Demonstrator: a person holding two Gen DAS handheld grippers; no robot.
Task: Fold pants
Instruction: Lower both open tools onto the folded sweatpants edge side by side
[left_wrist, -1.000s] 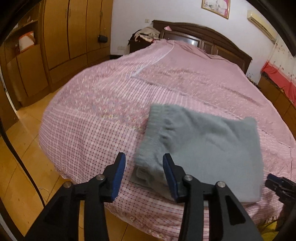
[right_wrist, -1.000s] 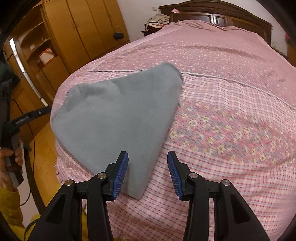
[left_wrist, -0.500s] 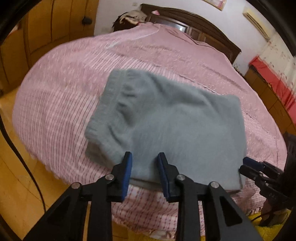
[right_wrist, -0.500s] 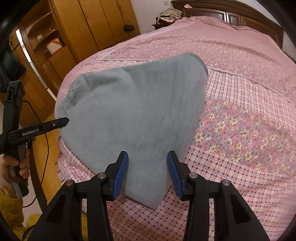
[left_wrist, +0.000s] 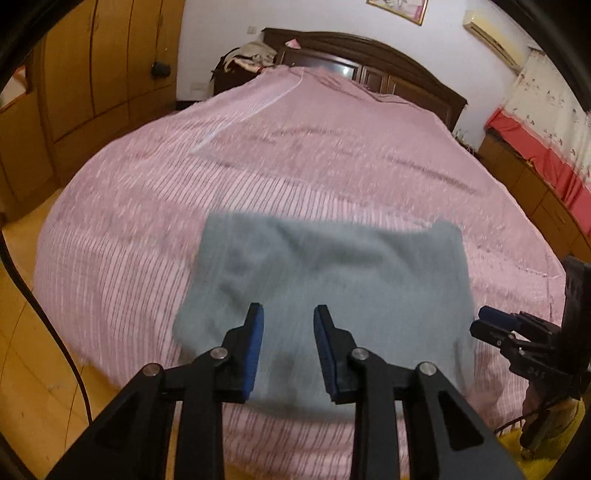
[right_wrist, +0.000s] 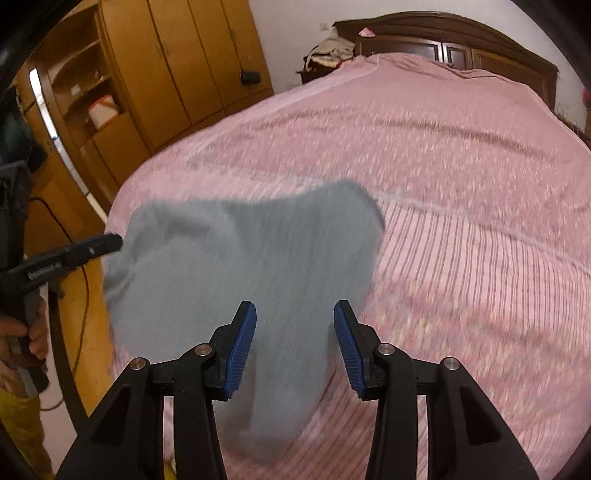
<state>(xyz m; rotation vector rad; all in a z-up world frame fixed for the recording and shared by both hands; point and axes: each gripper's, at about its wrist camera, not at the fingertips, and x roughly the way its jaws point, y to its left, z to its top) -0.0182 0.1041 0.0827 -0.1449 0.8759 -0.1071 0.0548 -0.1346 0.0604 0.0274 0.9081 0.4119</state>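
We saw grey pants (left_wrist: 332, 280) folded, lying flat on pink bedspread (left_wrist: 295, 155) near foot edge. Left gripper (left_wrist: 288, 347) jaws narrow, had just been closing, pants behind the gap, none gripped. Right gripper (right_wrist: 295, 343) jaws half-wide, empty. We judged fabric soft, light, floppy; best pinched at near-edge corners, all layers together.

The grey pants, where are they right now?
The folded grey pants lie on the pink bedspread near the foot edge, just ahead of both grippers, far from the dark headboard.
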